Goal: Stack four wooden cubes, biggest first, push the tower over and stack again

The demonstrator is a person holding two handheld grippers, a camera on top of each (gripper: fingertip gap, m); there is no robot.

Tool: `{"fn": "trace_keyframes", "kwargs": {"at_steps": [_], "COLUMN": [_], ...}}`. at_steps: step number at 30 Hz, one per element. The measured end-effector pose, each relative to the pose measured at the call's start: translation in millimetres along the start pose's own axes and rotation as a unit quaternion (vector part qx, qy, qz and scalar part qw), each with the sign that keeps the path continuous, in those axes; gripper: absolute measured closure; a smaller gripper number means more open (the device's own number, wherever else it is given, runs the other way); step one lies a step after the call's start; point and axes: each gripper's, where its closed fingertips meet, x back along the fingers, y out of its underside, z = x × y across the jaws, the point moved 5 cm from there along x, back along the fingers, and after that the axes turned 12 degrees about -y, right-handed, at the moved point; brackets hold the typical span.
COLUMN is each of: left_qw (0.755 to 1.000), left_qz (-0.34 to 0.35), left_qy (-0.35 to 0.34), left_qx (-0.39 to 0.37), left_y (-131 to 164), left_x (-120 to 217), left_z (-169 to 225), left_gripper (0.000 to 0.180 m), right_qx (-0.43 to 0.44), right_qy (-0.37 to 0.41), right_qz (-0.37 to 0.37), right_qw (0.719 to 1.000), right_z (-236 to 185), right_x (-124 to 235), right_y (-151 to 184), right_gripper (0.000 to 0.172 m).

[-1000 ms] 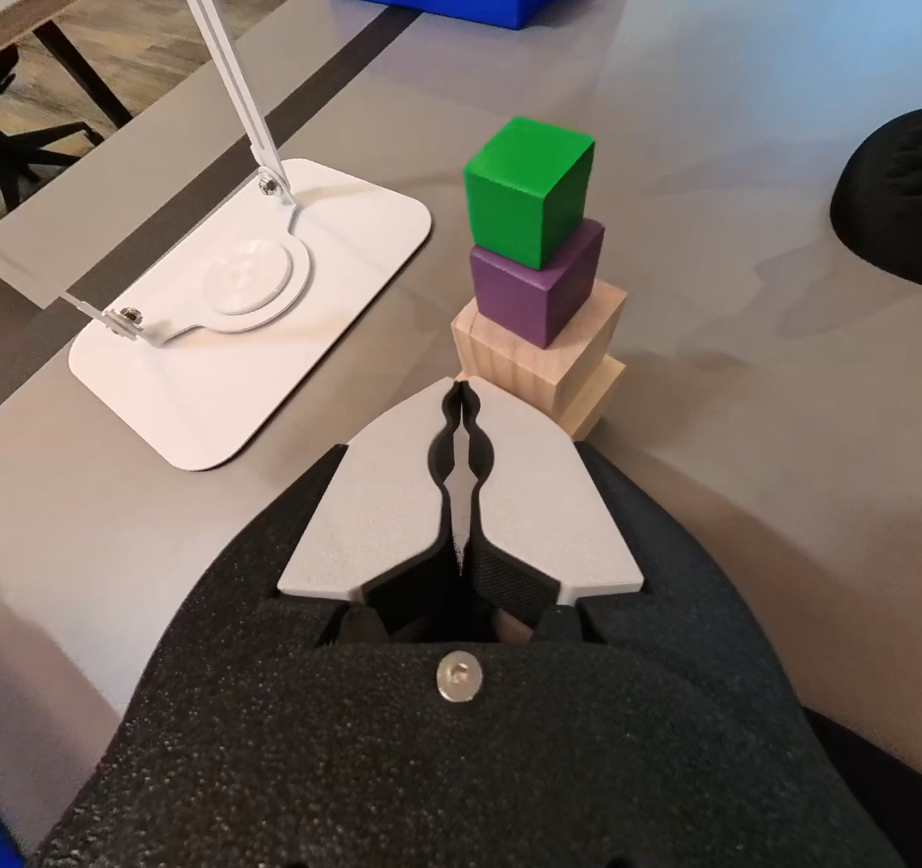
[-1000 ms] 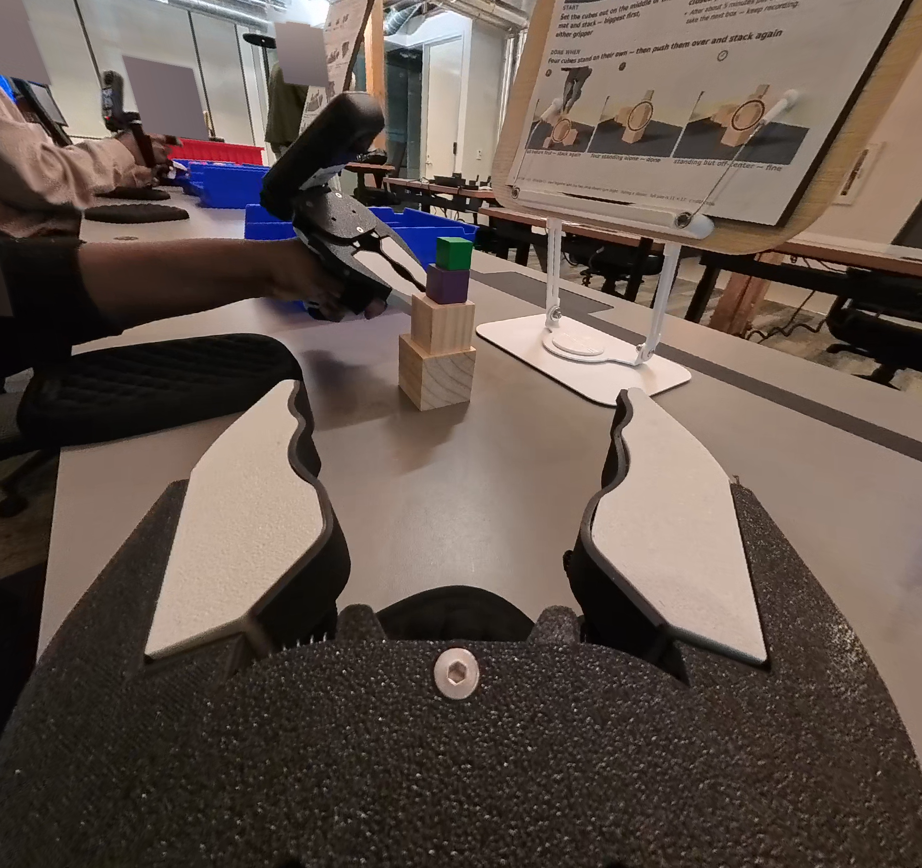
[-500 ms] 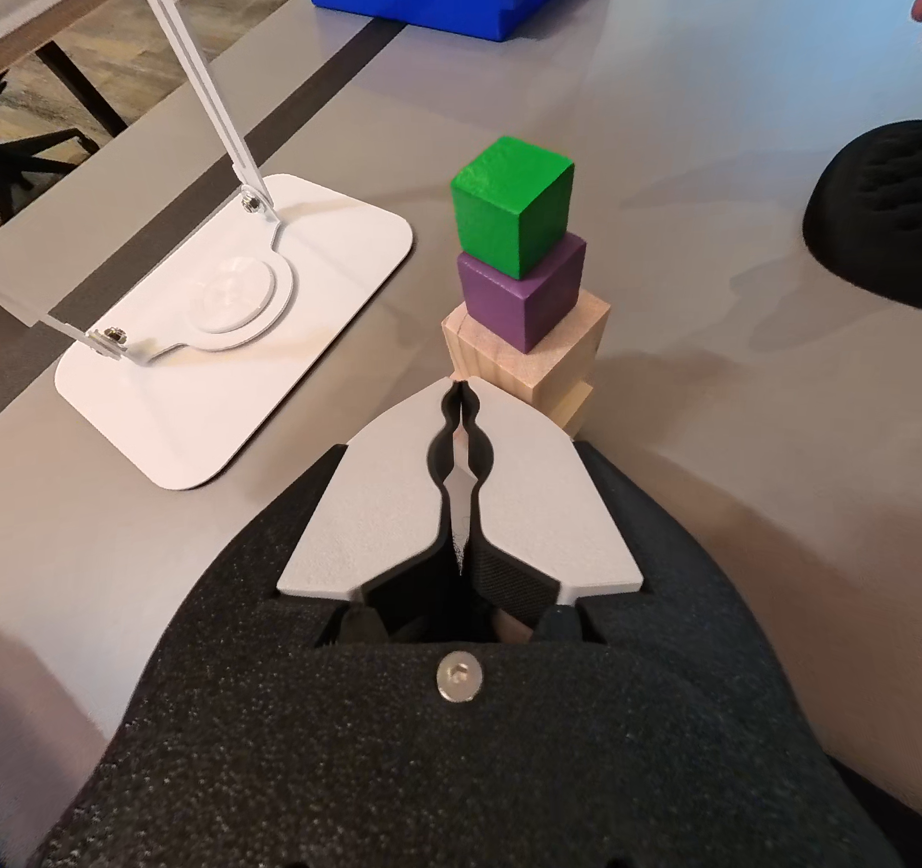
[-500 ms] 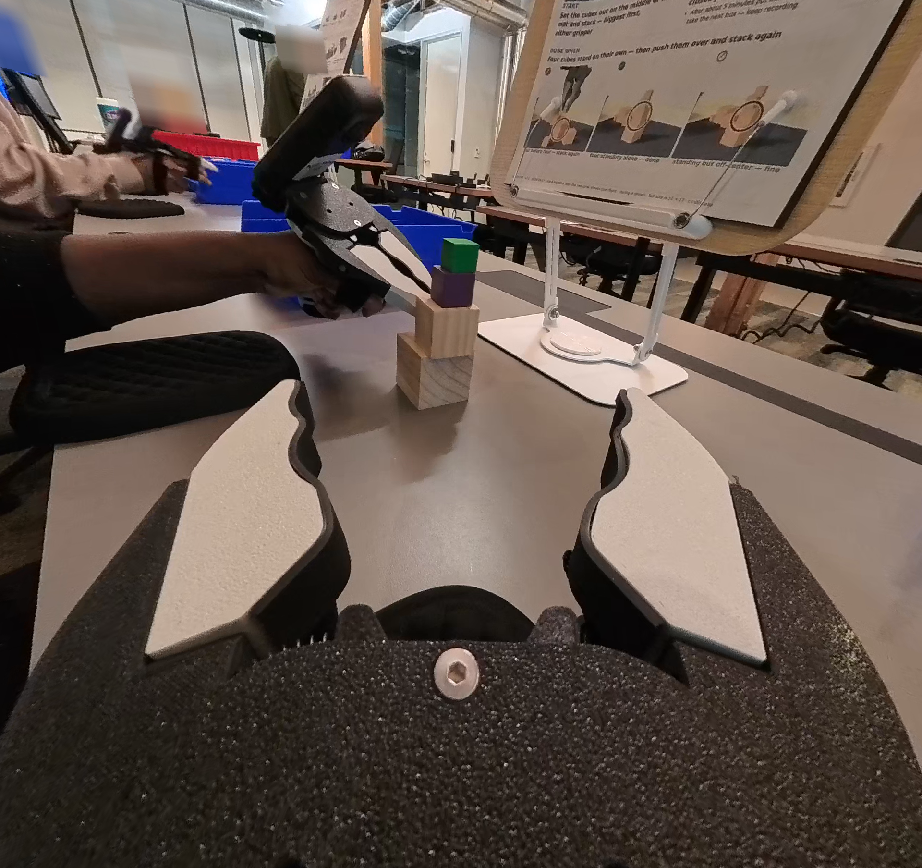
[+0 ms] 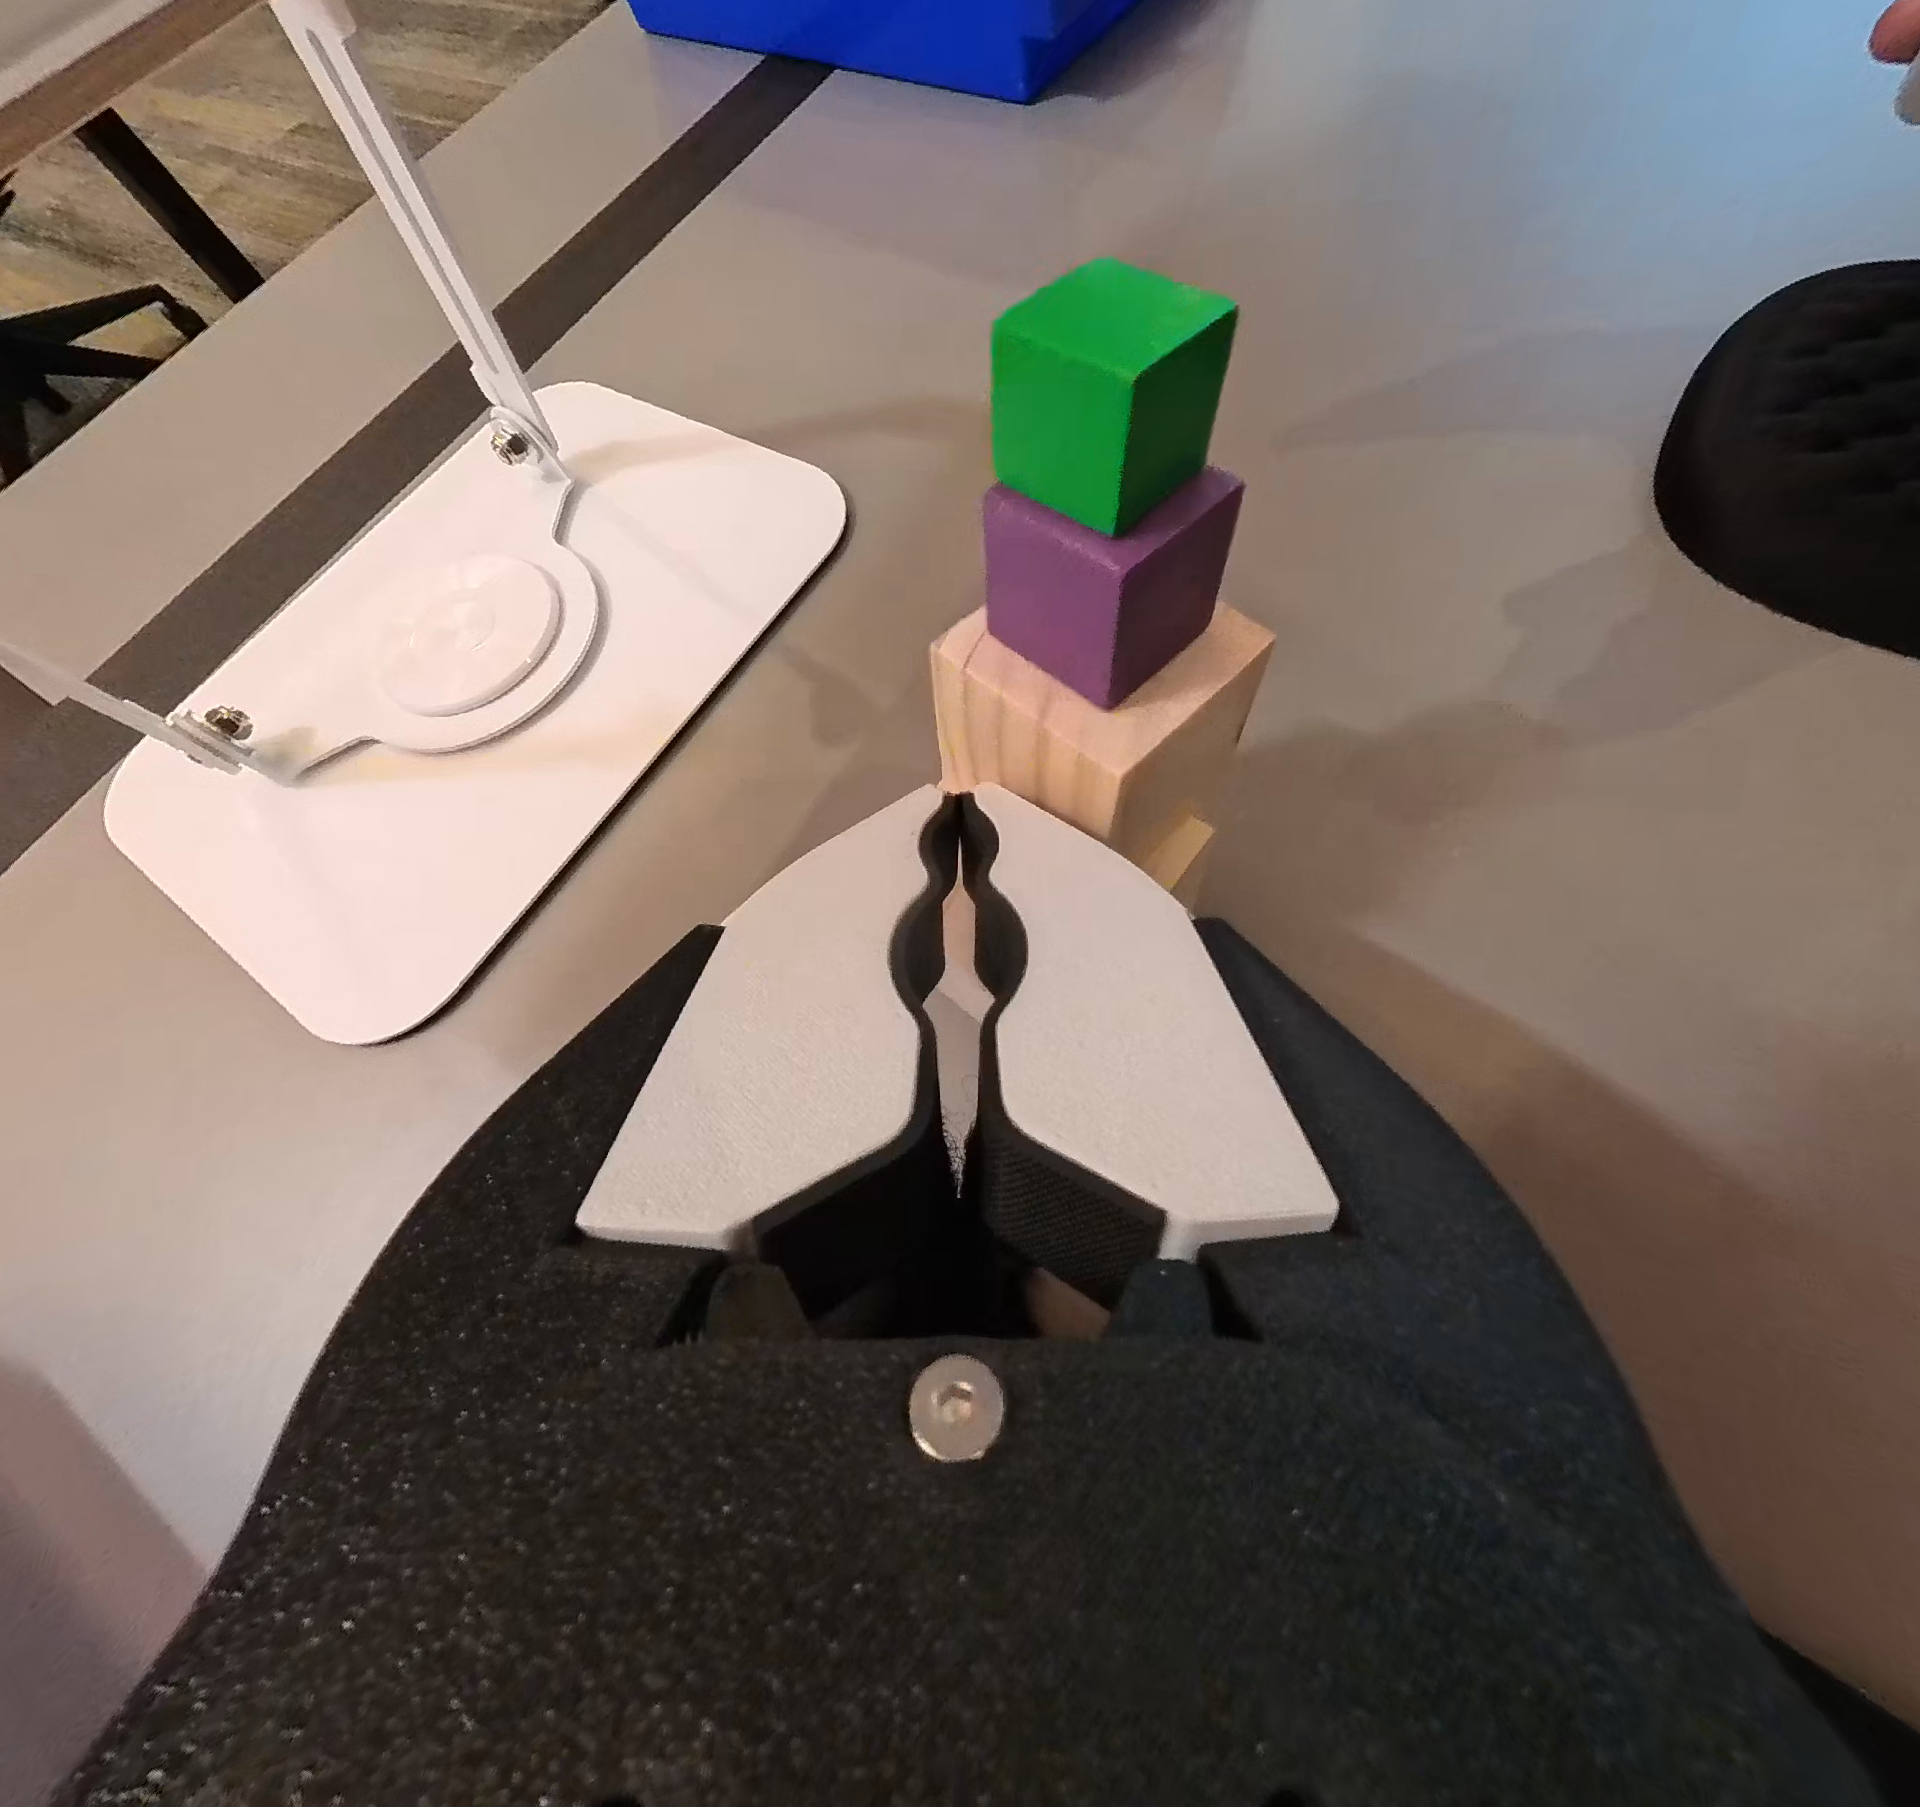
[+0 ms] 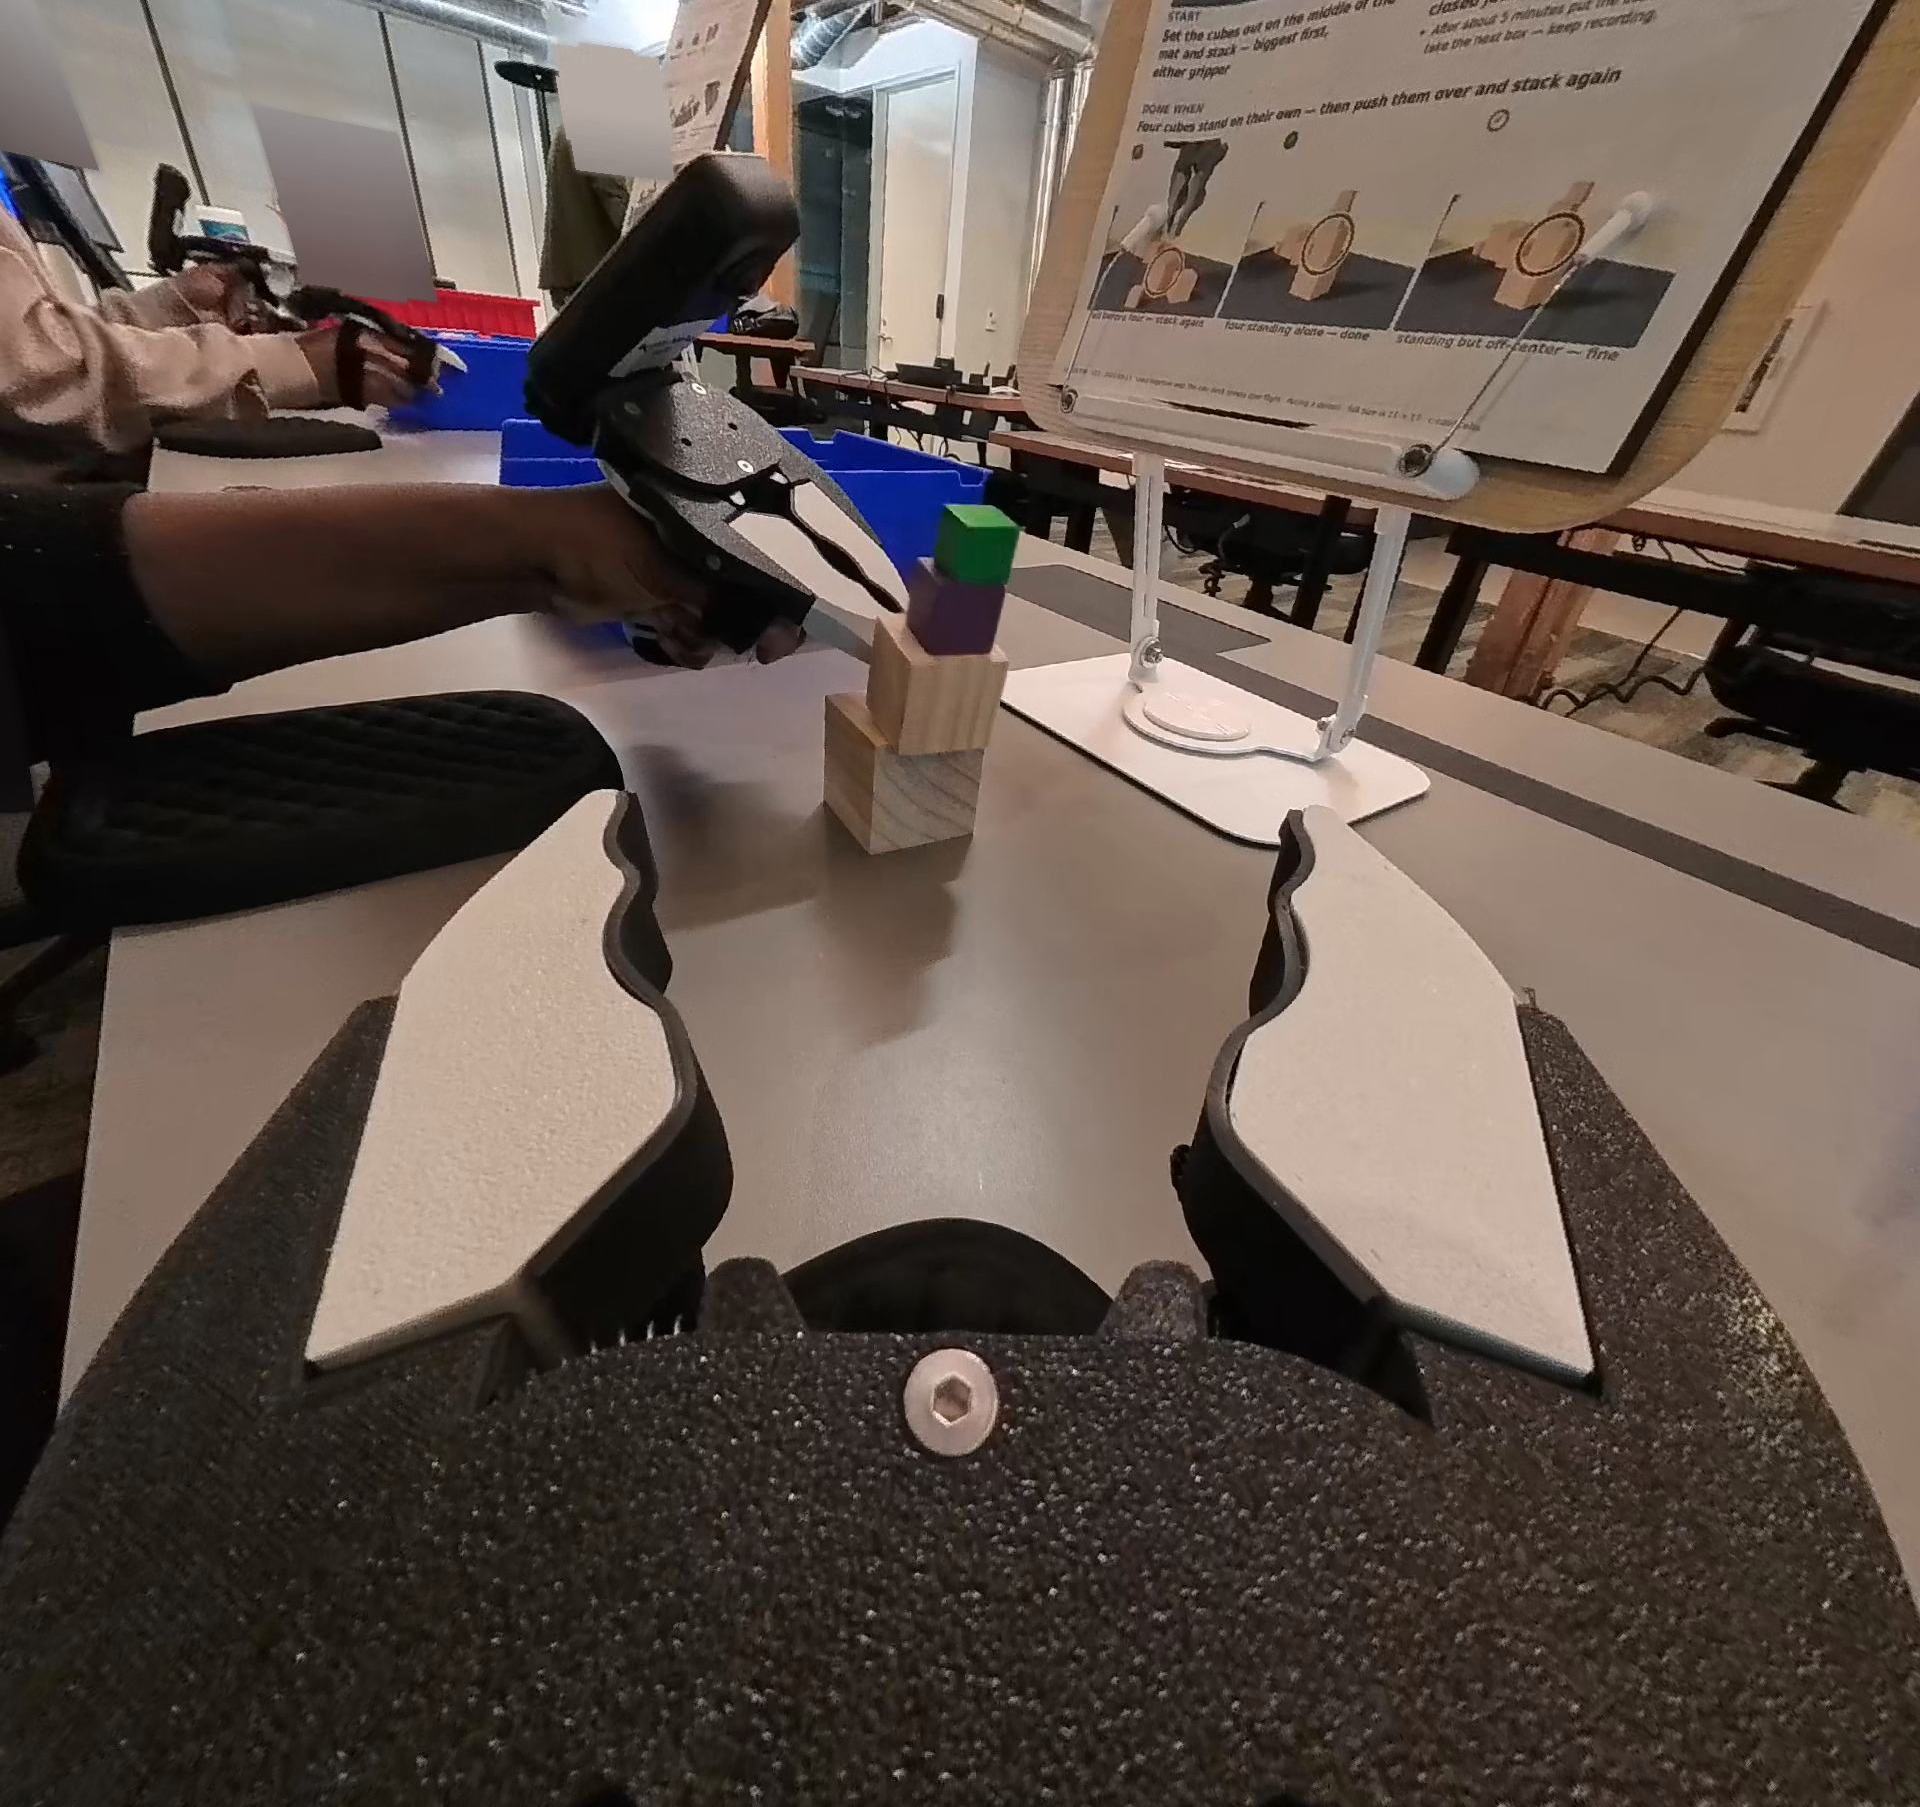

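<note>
Four cubes in one tower on the grey table (image 6: 1039, 1030), its long axis vertical but leaning at the top, away from the left gripper and toward the white stand base; at the bottom a large natural-wood cube (image 6: 902, 789), flat on the table; on it a second wood cube (image 6: 935, 695), tilted and shifted off-centre; then a purple cube (image 6: 958, 614); then a green cube (image 6: 975, 544) on top, the smallest; two wood, one purple, one green.

Left gripper (image 6: 894, 604) slants down at the tower, jaws pressed together with nothing between them; its closed tip is right at the purple cube's near side, just above the upper wood cube; actual contact I cannot tell; from its own camera the tip (image 5: 958, 796) overlaps the upper wood cube's near face (image 5: 1081, 749), with purple (image 5: 1101, 604) and green (image 5: 1101, 396) rising beyond; a hand (image 6: 665, 594) grips its handle.

Right gripper (image 6: 956, 853) sits low and well back from the tower, jaws spread wide, bare table between them, gripping nothing.

Around the tower: one white stand base (image 6: 1226, 749) just beside it, carrying a wooden instruction board (image 6: 1455, 199); one black padded rest (image 6: 312, 791) on the opposite side; blue bins (image 6: 894, 490) behind; another person's sleeve (image 6: 156, 375) far off.
</note>
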Motion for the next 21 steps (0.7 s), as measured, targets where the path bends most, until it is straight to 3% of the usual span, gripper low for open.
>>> {"fn": "trace_keyframes", "kwargs": {"at_steps": [12,21], "left_qw": [1.0,0.999], "left_qz": [0.004,0.042], "left_qy": [0.001,0.008], "left_qx": [-0.004,0.019], "left_y": [-2,-2], "left_x": [-2,20], "left_z": [4,6], "left_gripper": [0.18,0.18], "right_qx": [0.001,0.001], "right_qy": [0.0,-0.001], "right_qz": [0.003,0.0], "right_qw": [1.0,1.0], "right_z": [0,-1], "right_x": [1,1], "right_y": [0,0], "right_gripper": [0.062,0.064]}}
